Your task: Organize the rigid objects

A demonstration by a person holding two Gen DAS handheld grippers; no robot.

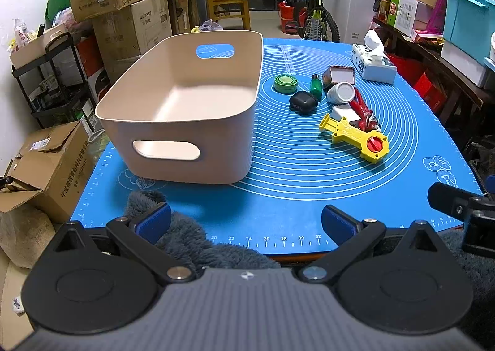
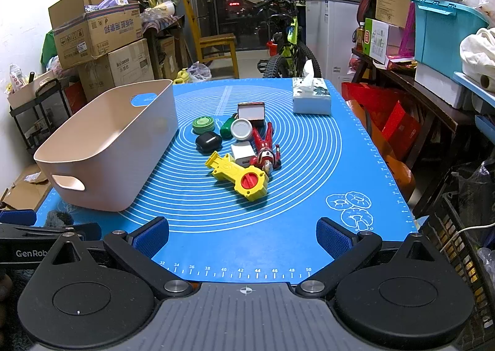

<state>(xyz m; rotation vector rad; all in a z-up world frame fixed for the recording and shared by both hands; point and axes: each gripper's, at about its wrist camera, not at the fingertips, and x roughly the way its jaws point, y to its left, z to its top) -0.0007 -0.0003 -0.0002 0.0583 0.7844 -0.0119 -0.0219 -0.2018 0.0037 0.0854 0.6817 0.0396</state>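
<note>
One bin (image 1: 185, 122), eight trinkets (image 2: 238, 146) (clustered)

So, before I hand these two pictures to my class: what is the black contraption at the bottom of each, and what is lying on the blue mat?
Each picture comes from a camera on a hand-held claw, looking forward along its two blue-padded fingers. One shows the left claw, the other the right claw. Both are open and hold nothing. On the blue mat stands an empty beige bin. Beside it lie small objects: a yellow toy launcher, a red action figure, a black earbud case, a green round tin and a white charger. A tissue box sits further back.
</note>
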